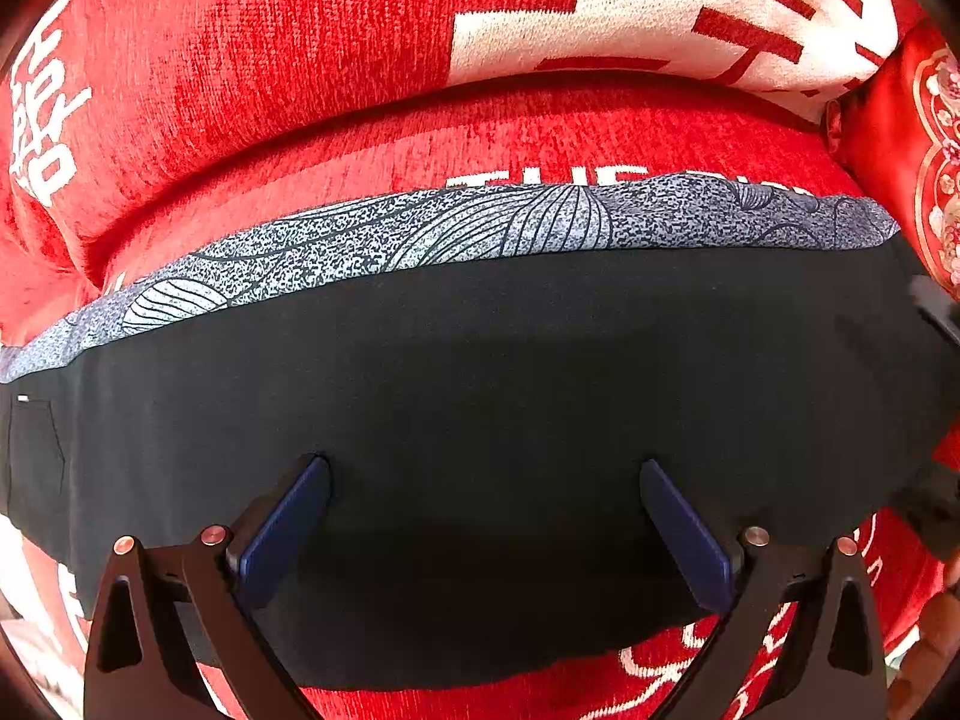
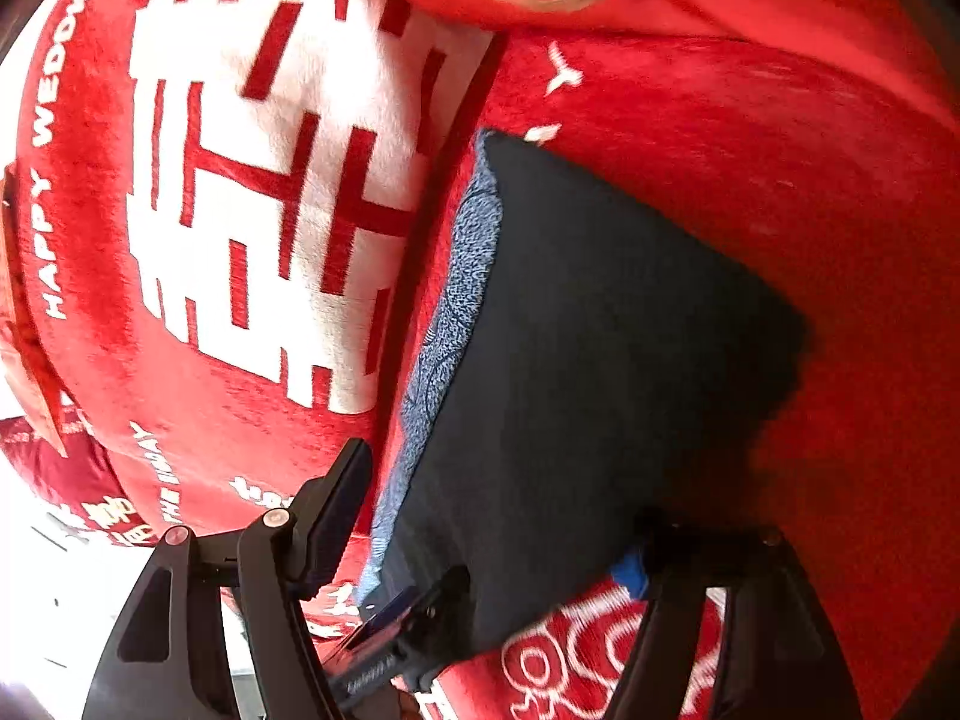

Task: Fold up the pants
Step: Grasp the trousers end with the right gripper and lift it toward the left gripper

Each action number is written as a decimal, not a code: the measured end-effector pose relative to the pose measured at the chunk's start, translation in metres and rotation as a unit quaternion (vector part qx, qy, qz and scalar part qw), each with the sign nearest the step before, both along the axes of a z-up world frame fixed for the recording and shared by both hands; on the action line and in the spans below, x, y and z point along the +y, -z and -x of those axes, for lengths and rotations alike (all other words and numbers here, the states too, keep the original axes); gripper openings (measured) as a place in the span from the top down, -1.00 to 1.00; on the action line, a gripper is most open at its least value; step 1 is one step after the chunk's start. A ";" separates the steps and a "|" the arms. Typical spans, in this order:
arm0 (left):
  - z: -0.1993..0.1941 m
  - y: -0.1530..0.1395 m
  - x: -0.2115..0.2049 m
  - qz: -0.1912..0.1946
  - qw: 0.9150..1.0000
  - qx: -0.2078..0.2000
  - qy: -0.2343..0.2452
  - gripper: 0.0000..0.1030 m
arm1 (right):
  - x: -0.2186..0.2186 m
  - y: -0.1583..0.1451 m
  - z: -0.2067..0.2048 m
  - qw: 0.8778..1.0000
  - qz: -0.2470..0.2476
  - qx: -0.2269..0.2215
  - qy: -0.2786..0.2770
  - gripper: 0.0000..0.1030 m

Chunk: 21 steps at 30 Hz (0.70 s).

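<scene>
Here the black pants lie folded flat on the red sofa cover, beneath the left tongs, spread wide and empty, while the right tongs straddle their near edge, open, gripping nothing.

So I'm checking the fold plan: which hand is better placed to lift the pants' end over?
Right. Its tool sits at the pants' end, open; the left tool stands mid-cloth.

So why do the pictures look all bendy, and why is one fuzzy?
Left wrist view: sharp, but the fisheye lens bows the pants and sofa cover into curves. Right wrist view: bent too, smeared by blur along the top, with white glare at the lower left.
</scene>
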<state>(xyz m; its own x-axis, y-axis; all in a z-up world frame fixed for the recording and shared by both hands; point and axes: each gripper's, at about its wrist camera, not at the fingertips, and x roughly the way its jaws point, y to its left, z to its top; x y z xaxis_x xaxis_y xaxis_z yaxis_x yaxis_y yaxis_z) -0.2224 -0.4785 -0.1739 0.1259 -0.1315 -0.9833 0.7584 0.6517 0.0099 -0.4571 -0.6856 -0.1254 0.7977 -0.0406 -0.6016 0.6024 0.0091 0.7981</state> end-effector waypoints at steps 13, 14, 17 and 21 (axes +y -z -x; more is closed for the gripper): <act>0.020 -0.024 0.008 0.019 0.999 -0.004 0.046 -0.34 | 0.012 -0.030 -0.014 0.993 0.047 0.096 -0.039 0.66; 0.024 -0.019 0.009 0.022 0.999 -0.007 0.048 -0.34 | 0.015 -0.041 -0.020 0.991 0.064 0.102 -0.051 0.66; 0.039 -0.017 0.014 0.061 0.994 -0.058 0.067 -0.34 | 0.028 -0.065 -0.042 0.982 0.112 0.122 -0.091 0.68; 0.033 -0.018 0.021 0.086 0.994 -0.037 0.056 -0.34 | 0.049 -0.092 -0.075 0.967 0.165 0.135 -0.138 0.68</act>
